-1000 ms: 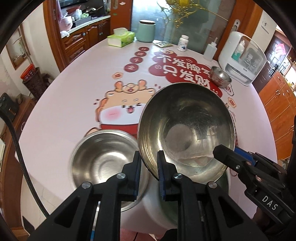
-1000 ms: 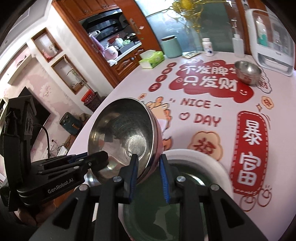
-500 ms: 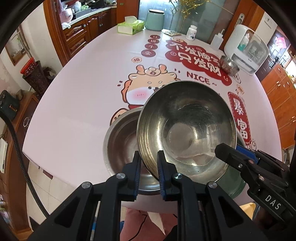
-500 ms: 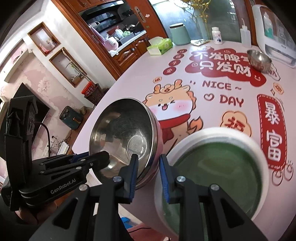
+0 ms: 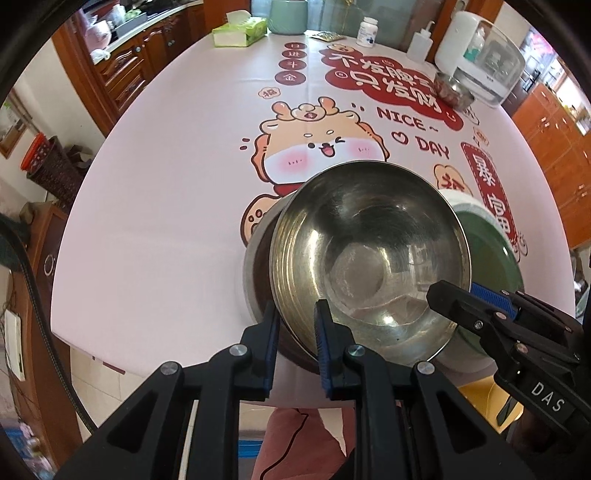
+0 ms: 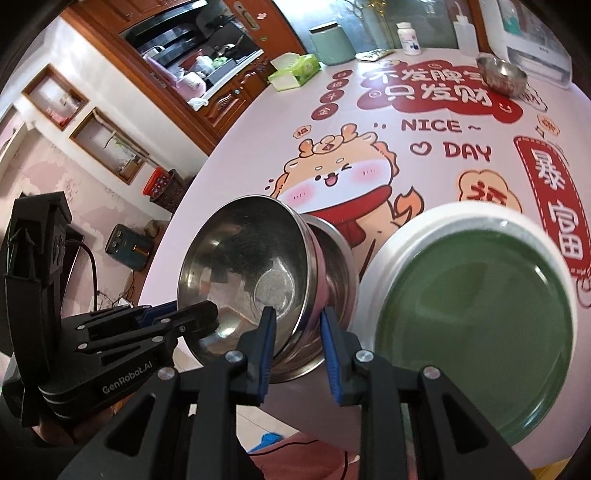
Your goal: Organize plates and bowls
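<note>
Both grippers hold one steel bowl (image 5: 369, 254) by its rim, tilted, above a second steel bowl (image 5: 258, 273) on the table. My left gripper (image 5: 295, 317) is shut on the near-left rim. My right gripper (image 6: 293, 317) is shut on the opposite rim of the held bowl (image 6: 243, 269); it also shows in the left wrist view (image 5: 454, 299). The lower bowl (image 6: 336, 258) shows behind the held one. A green plate with a white rim (image 6: 476, 317) lies to the right of the bowls, partly hidden in the left wrist view (image 5: 491, 251).
A small steel bowl (image 6: 500, 75) stands far across the printed tablecloth (image 5: 166, 184), beside a white appliance (image 5: 480, 55). A tissue box (image 5: 240, 31), green canister (image 5: 288, 14), pill bottle (image 5: 367, 31) and squeeze bottle (image 5: 419, 44) line the far edge. The near table edge is just below the bowls.
Both grippers have carried the held bowl rightward and back until it hangs over the second bowl, close to the green plate. The grips have not changed.
</note>
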Demonstrator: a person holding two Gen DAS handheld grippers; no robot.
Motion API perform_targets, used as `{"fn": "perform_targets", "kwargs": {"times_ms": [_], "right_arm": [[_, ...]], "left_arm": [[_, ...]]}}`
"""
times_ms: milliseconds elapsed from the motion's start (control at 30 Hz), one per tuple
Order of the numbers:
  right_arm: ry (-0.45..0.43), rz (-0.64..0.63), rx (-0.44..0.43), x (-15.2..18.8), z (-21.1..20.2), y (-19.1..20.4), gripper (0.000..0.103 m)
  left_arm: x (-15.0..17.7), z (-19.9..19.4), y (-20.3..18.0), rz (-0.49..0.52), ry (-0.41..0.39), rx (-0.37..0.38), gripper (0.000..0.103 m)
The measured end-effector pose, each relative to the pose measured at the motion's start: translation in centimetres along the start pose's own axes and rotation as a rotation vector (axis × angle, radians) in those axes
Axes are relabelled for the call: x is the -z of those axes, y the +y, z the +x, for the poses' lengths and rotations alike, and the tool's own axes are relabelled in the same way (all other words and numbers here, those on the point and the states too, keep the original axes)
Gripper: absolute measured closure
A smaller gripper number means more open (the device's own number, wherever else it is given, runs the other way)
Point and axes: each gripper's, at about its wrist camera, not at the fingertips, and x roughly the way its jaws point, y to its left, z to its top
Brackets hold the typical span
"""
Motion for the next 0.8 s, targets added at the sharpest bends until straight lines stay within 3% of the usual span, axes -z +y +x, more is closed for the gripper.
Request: {"fn": "perform_targets", "kwargs": {"times_ms": [267, 500, 800], "right_arm": [[-0.018, 0.058, 0.02, 0.4, 0.7, 0.4, 0.077], [-0.067, 0.073, 0.028, 0.5, 0.0, 0.7, 0.063], [-0.094, 0.081, 0.048, 0.5, -1.2, 0.3, 0.061]], "left_arm": [[-0.4, 0.7, 0.9, 0.06, 0.017, 0.013, 0.084], [-0.9, 0.5, 0.7, 0.098, -0.002, 0.028, 0.082], [-1.5, -0.2, 0.0, 0.118, -0.032, 0.038, 0.079]]}}
